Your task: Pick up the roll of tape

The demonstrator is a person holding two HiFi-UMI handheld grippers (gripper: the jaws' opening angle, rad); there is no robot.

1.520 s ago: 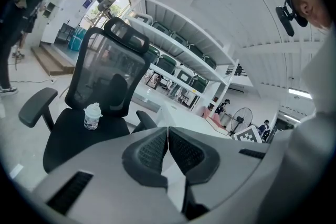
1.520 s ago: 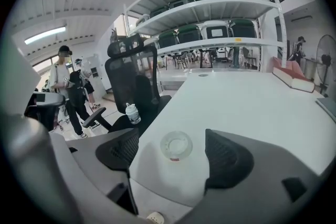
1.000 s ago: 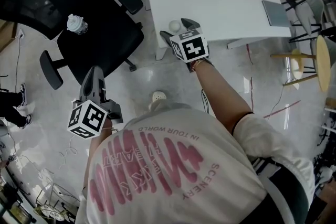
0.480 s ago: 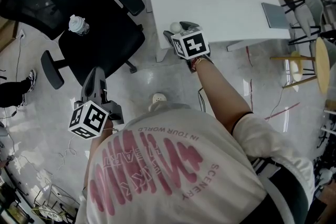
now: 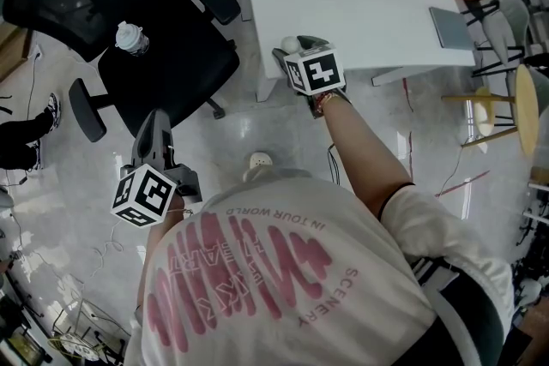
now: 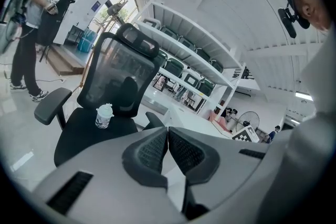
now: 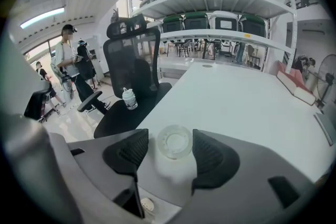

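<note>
The roll of tape [image 7: 174, 141] lies flat on the white worktop's [image 7: 241, 105] near corner, between the jaws of my right gripper [image 7: 172, 140]. They have just been closing, with a sliver of gap left. My left gripper [image 6: 168, 136] is closed and empty.

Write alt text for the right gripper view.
The dark jaws of the right gripper, which have just been closing, flank a translucent roll of tape lying flat at the near edge of a white table, not yet gripping it. Beyond stands a black mesh office chair with a white-lidded cup on its seat.
</note>
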